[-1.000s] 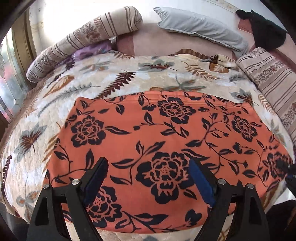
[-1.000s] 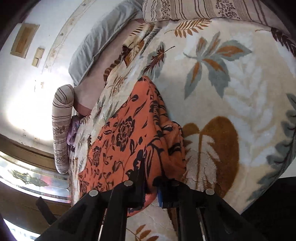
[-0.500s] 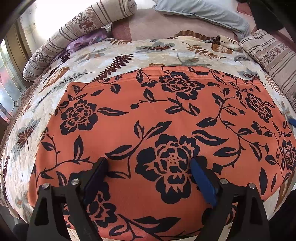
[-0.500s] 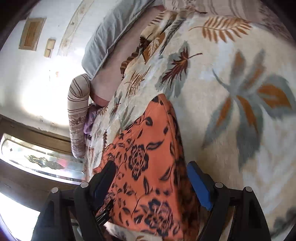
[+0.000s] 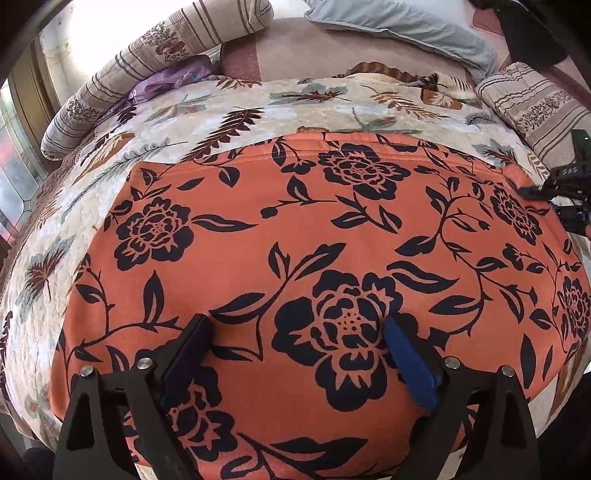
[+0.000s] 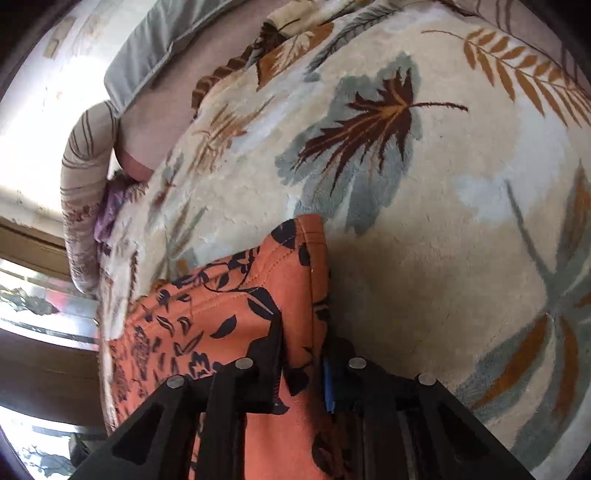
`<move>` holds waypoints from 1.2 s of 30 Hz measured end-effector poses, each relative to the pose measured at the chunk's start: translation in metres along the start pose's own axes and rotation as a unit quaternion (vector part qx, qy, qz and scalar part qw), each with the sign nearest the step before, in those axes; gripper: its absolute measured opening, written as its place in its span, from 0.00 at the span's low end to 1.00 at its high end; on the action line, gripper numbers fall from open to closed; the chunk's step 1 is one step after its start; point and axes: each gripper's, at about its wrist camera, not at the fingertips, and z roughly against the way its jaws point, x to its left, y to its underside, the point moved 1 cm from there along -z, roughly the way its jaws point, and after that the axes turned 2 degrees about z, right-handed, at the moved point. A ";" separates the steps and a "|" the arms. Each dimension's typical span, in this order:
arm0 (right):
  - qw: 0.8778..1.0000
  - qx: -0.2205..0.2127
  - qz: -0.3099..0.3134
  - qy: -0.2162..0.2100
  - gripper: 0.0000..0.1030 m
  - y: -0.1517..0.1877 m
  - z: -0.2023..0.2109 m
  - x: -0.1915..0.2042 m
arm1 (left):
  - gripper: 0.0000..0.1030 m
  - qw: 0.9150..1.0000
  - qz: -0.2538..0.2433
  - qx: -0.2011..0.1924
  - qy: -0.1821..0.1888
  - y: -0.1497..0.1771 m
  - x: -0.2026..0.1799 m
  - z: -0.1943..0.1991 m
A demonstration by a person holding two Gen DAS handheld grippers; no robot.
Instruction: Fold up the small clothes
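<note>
A bed (image 5: 332,55) carries a cream blanket (image 5: 229,110) patterned with leaves, with striped pillows (image 5: 147,62) and a grey pillow (image 5: 399,33) along its far side. Spread flat on the blanket lies an orange cloth (image 5: 295,240) printed with black flowers. The left gripper (image 5: 295,343) hovers over its near part, jaws wide — nothing between them. The right gripper (image 6: 301,354) sits at the cloth's far corner, jaws closing with the hemmed edge between them.
</note>
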 end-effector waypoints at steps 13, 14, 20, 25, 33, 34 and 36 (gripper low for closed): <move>0.987 -0.015 0.014 -0.158 0.70 0.114 0.073 0.074 | 0.91 0.996 0.083 -0.021 -0.022 0.015 0.083 0.047; 0.987 -0.003 0.012 -0.163 0.70 0.123 0.063 0.070 | 0.91 0.995 0.092 -0.009 -0.037 0.021 0.097 0.042; 0.990 -0.008 -0.063 -0.128 0.70 0.137 0.038 0.020 | 0.91 0.982 0.176 0.044 -0.050 0.050 0.169 0.033; 0.990 -0.008 -0.060 -0.128 0.70 0.138 0.039 0.014 | 0.91 0.983 0.166 0.043 -0.066 0.056 0.174 0.041; 0.989 0.000 -0.059 -0.133 0.70 0.139 0.037 0.020 | 0.90 0.983 0.166 0.013 -0.075 0.043 0.174 0.079; 0.990 0.003 -0.058 -0.131 0.70 0.138 0.037 0.020 | 0.90 0.985 0.162 -0.001 -0.066 0.036 0.171 0.082; 0.990 0.008 -0.056 -0.126 0.70 0.138 0.038 0.022 | 0.90 0.986 0.148 -0.003 -0.074 0.024 0.170 0.072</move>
